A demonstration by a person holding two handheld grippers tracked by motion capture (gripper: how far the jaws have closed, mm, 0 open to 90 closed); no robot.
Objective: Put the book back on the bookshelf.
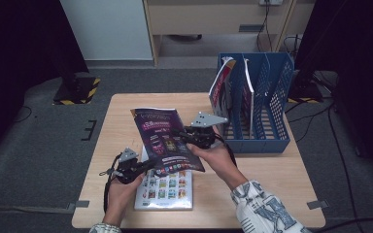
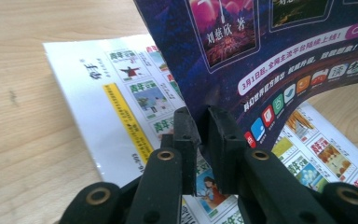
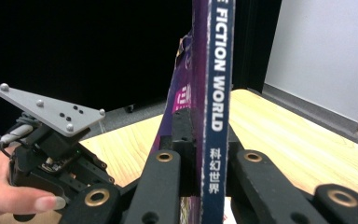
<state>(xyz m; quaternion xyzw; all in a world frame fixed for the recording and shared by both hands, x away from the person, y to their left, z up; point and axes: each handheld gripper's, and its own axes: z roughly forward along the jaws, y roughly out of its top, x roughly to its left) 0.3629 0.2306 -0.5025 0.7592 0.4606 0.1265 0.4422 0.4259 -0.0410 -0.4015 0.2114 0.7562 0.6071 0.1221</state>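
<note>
A purple magazine (image 1: 164, 138) is held tilted above the wooden table (image 1: 121, 109), between both grippers. My left gripper (image 1: 148, 165) is shut on its lower left corner; in the left gripper view the jaws (image 2: 203, 116) pinch the bottom edge of the purple cover (image 2: 270, 51). My right gripper (image 1: 187, 136) is shut on the right side. In the right gripper view the pads (image 3: 205, 123) clamp the blue spine (image 3: 218, 84), which reads "FICTION WORLD". Under it a white magazine (image 1: 165, 187) lies flat on the table, and the same white magazine (image 2: 112, 93) is near the left jaws.
A blue file rack (image 1: 272, 97) stands at the table's right rear, with two magazines (image 1: 221, 87) upright in its left slots. The right slots hold nothing. Bare tabletop lies left of the white magazine and along the front right.
</note>
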